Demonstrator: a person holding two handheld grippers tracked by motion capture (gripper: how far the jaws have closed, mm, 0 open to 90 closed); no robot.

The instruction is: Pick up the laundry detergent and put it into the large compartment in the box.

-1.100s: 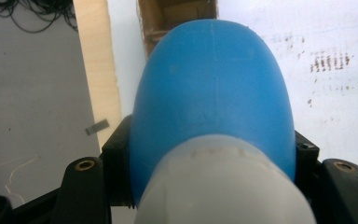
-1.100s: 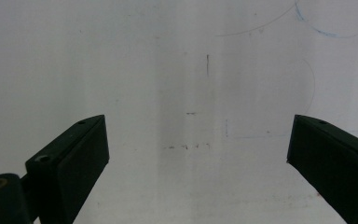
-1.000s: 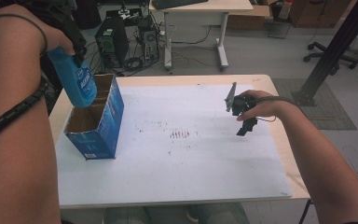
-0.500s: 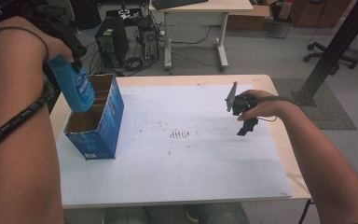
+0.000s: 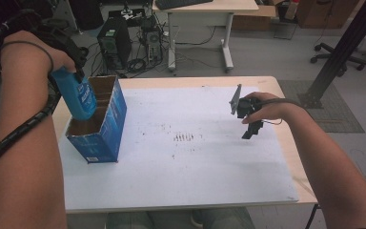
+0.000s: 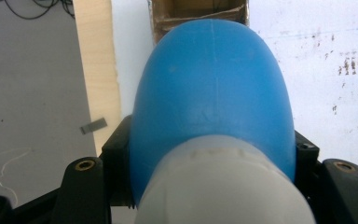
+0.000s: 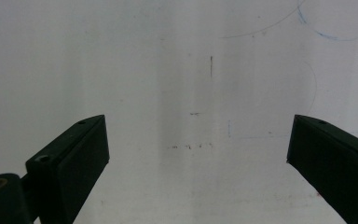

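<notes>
Blue bottle (image 5: 76,95) sits clamped in the left gripper (image 5: 69,67), its base dipping into the open blue box (image 5: 106,125) at nine o'clock on the bench (image 5: 286,90). Lowering and release remain. Right gripper (image 5: 249,130) waits, fingers wide, empty.

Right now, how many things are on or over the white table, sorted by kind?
Blue bottles: 1, the blue bottle, held by the left gripper over the box
Open cardboard boxes: 1, the blue box
Grippers: 2, counting the right gripper, jaws apart and empty
Total: 4
</notes>
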